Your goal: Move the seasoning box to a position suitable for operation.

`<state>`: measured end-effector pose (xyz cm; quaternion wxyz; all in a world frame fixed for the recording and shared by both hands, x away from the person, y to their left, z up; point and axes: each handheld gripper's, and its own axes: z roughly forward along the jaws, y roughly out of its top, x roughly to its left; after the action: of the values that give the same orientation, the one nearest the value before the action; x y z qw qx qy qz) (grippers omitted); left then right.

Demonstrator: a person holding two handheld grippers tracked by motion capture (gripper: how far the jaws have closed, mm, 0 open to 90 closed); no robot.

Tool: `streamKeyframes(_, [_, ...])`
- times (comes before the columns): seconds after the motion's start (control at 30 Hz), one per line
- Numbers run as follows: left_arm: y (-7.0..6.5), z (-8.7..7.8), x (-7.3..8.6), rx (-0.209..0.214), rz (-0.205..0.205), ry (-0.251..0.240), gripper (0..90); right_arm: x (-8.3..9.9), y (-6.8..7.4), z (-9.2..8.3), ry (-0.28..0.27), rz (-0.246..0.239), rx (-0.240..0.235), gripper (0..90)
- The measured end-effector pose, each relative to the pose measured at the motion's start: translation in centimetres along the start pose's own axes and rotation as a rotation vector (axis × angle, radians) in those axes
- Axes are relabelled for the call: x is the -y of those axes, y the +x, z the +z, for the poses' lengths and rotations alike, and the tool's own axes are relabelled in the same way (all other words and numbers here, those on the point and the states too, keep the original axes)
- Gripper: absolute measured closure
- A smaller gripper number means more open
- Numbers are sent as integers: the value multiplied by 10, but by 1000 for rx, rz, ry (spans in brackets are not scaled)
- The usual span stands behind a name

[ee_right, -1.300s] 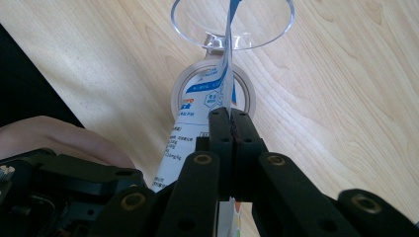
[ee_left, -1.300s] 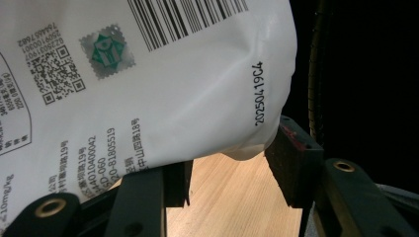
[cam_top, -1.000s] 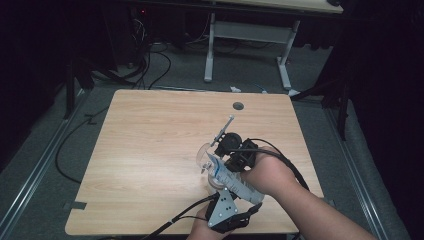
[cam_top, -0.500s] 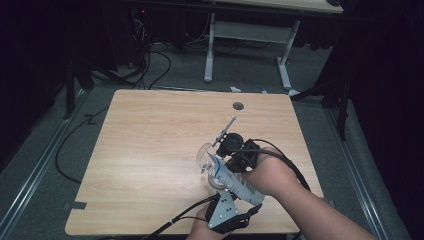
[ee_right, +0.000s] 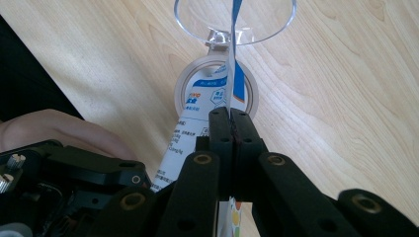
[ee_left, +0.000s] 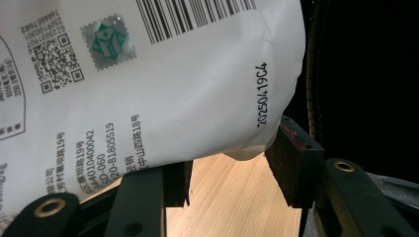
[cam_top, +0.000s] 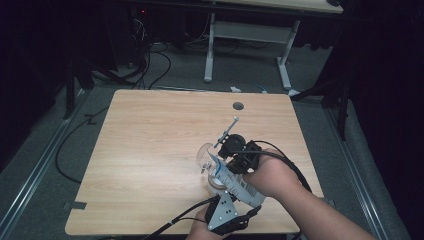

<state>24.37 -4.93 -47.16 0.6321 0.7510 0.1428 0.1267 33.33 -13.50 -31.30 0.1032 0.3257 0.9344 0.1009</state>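
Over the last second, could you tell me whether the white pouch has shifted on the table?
No. The white pouch sits at the same spot relative to the table's grommet hole.

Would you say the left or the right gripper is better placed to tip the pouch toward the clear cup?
Probably the right gripper: its jaws are shut on the pouch's thin top edge, just beside the clear cup. The left gripper merely steadies the pouch's lower body.

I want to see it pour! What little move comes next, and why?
Probably tip the bag a bit more toward the clear cup. The right gripper pinches the bag's thin top edge just short of the cup's rim, and the left gripper grips its body.
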Motion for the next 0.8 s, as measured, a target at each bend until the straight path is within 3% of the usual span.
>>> streamKeyframes(0.8, [1, 2, 14, 2, 0, 37, 548, 10, -2, 0, -8, 24, -11, 897])
